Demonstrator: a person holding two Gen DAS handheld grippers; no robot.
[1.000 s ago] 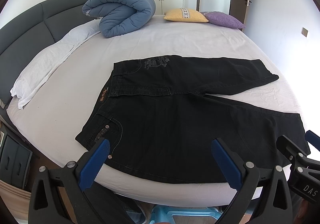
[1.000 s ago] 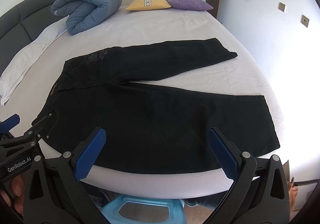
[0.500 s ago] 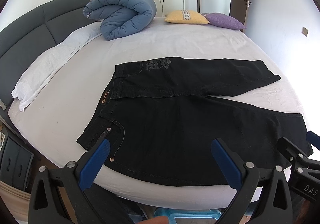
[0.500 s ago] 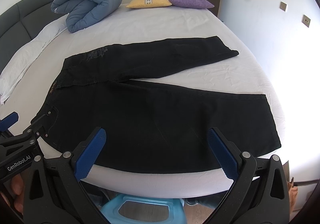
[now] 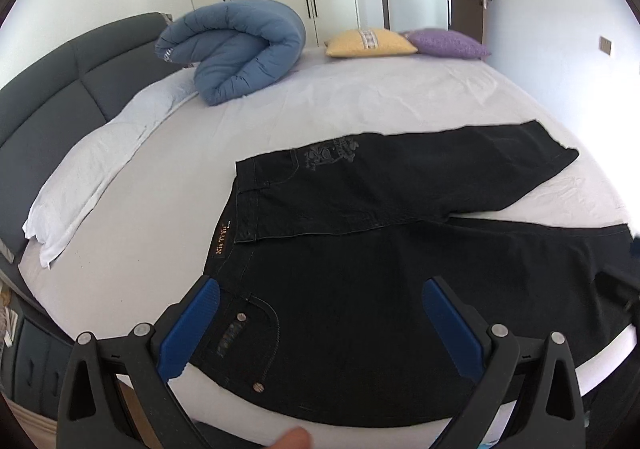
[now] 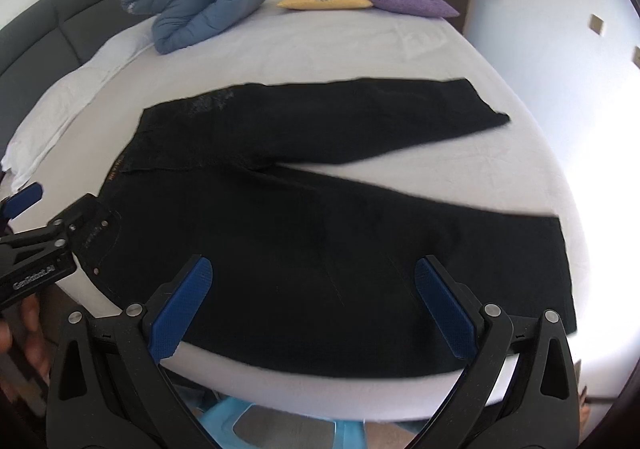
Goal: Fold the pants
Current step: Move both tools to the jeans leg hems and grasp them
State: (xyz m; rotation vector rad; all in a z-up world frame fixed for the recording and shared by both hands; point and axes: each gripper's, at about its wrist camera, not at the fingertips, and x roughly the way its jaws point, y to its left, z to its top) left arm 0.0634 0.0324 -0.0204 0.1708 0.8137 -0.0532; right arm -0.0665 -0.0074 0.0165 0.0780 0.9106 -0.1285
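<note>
Black pants (image 5: pixel 360 269) lie flat on the white bed sheet (image 5: pixel 380 101), waist to the left and both legs running right, the far leg angled away. In the right wrist view the same pants (image 6: pixel 320 217) fill the middle. My left gripper (image 5: pixel 320 289) hovers open over the near waist corner, by the front pocket with rivets (image 5: pixel 240 333). My right gripper (image 6: pixel 312 265) stands open above the near leg's lower edge, holding nothing. At the left edge of the right wrist view, the left gripper (image 6: pixel 52 205) shows by the waist.
A rolled blue duvet (image 5: pixel 240 49), a yellow cushion (image 5: pixel 368 43) and a purple cushion (image 5: pixel 448 43) sit at the far side. White pillows (image 5: pixel 88 169) line the grey headboard (image 5: pixel 60 89). A light blue stool (image 6: pixel 280 421) stands below the bed's near edge.
Both grippers have moved in over the near edge of the pants. The left one has shifted toward the waist corner. Both stay open; the pants lie as before.
</note>
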